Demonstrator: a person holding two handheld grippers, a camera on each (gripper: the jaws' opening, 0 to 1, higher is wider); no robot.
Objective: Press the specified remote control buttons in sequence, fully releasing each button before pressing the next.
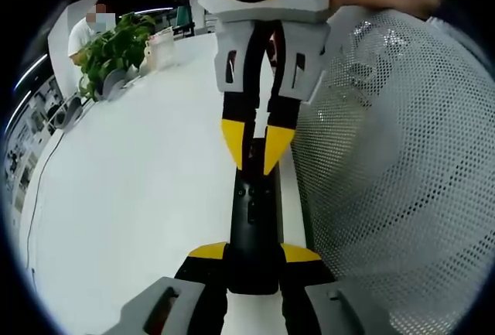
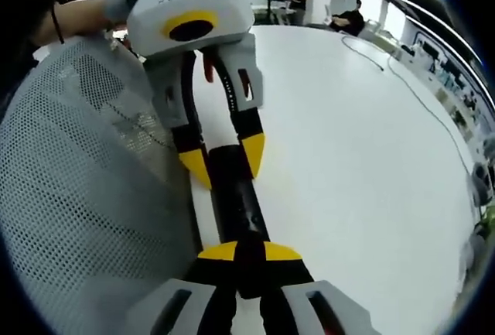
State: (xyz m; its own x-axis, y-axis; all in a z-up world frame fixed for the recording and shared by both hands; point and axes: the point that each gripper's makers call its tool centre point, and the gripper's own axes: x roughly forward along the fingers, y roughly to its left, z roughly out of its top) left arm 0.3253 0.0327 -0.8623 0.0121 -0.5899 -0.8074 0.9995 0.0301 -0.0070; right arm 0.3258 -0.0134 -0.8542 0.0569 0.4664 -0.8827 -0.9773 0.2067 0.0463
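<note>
From my left gripper view, my left gripper (image 1: 254, 256) has its yellow-tipped jaws pinching the near end of the black remote control (image 1: 253, 223), which lies lengthwise on the white table (image 1: 131, 196) beside a white mesh fan guard (image 1: 394, 180). The right gripper (image 1: 257, 149) comes in from the top, its two yellow tips drawn nearly together over the far part of the remote; whether they touch a button I cannot tell. A few buttons show on the remote's upper face, too small for me to read. This view also gives me a potted plant (image 1: 112, 52) at the far left of the table and a seated person in white (image 1: 83, 33) behind it.

The right gripper view shows the reverse. My right gripper (image 2: 249, 256) has its tips close together over the near end of the remote control (image 2: 236, 196), hiding that end, and the left gripper (image 2: 224, 166) clamps the remote's far end, one yellow tip on each side. The mesh guard (image 2: 85, 188) sits on the left here, a hand and wrist (image 2: 73, 18) cut off above it. Two people (image 2: 352, 18) sit far across the table (image 2: 356, 165), with a thin cable (image 2: 410, 87) trailing over it.
</note>
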